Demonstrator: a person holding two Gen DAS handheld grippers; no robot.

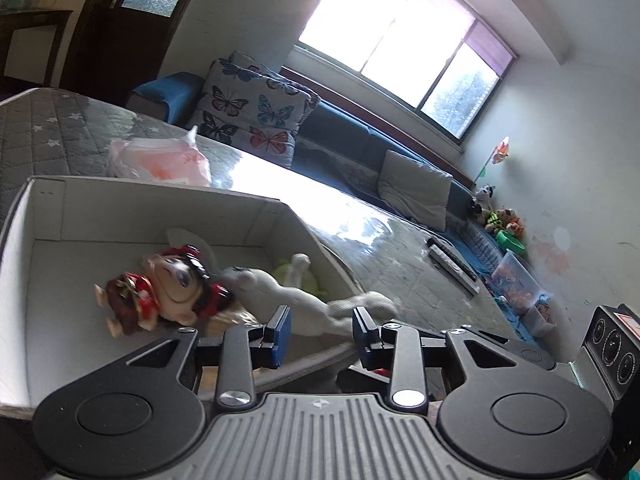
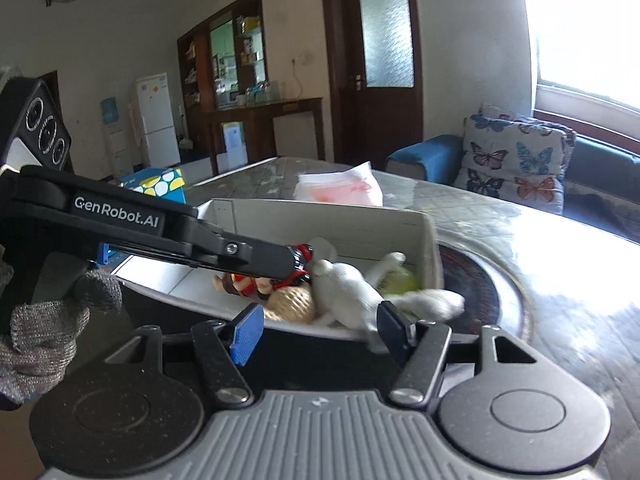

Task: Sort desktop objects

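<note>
A white cardboard box [image 1: 160, 216] [image 2: 320, 216] stands on the table. In it lie a red-and-brown doll [image 1: 168, 292] [image 2: 256, 286], a white plush animal [image 1: 288, 292] [image 2: 352, 292], a ball of beige twine [image 2: 290, 304] and something yellow-green [image 2: 400, 280]. The plush's leg hangs over the box's near wall. My left gripper [image 1: 322, 336] is open and empty just above that near wall, by the plush. It also shows from the side in the right wrist view [image 2: 280, 260], reaching over the box. My right gripper [image 2: 320, 336] is open and empty in front of the box.
A pink plastic bag [image 1: 160, 160] [image 2: 340, 190] lies behind the box. Two remote controls [image 1: 452, 264] lie on the glass-topped table [image 1: 380, 240]. A round dark inset [image 2: 476, 284] sits right of the box. A blue patterned box [image 2: 160, 184] stands at left. A sofa with cushions runs along the window.
</note>
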